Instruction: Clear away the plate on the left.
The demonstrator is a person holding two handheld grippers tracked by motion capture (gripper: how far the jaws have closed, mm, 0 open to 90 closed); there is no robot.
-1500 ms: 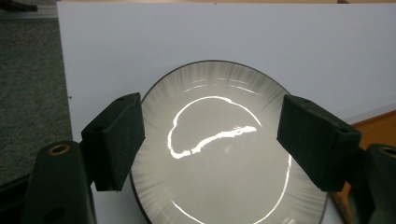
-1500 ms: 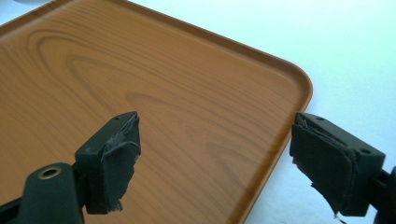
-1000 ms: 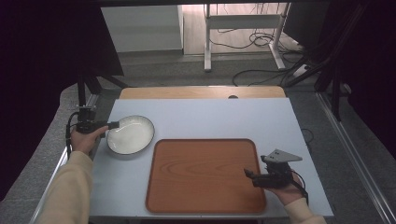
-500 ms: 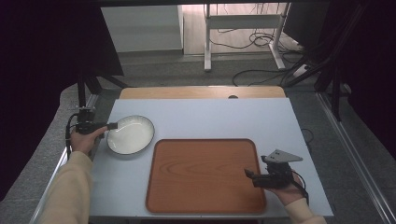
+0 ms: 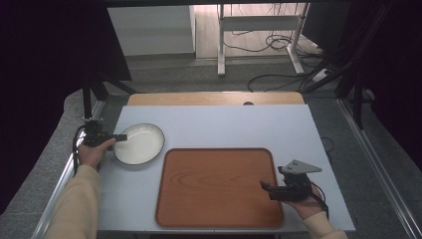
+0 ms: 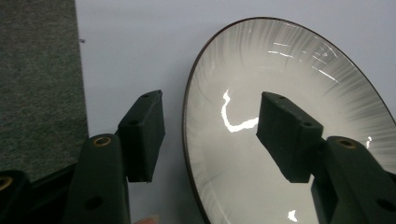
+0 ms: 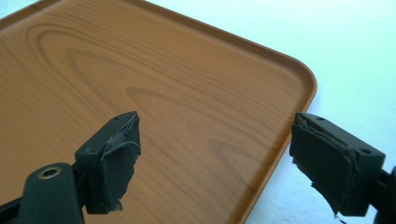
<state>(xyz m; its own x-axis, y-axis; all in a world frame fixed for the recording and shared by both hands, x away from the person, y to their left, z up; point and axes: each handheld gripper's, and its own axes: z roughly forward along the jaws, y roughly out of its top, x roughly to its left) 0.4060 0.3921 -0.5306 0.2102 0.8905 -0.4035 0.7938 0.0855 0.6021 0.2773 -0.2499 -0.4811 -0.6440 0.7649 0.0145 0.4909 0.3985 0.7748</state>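
Straddling plate rim | your left gripper (image 6: pixel 210 135) has just been closing, pads apart, not yet pressing; white plate (image 6: pixel 289 121) flat on table (image 5: pixel 224 124), left of wooden tray (image 5: pixel 216 186) | right gripper (image 7: pixel 215 163) open over tray's corner, farther off

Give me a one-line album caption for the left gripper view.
Left gripper, jaws closing, straddles the dark rim of a white bowl on the pale table, pads not yet touching it.

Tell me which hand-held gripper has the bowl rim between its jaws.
The left hand-held gripper: its jaws, just closing, straddle the white bowl's dark rim without pinching it. The right hand-held gripper stands open over the wooden tray.
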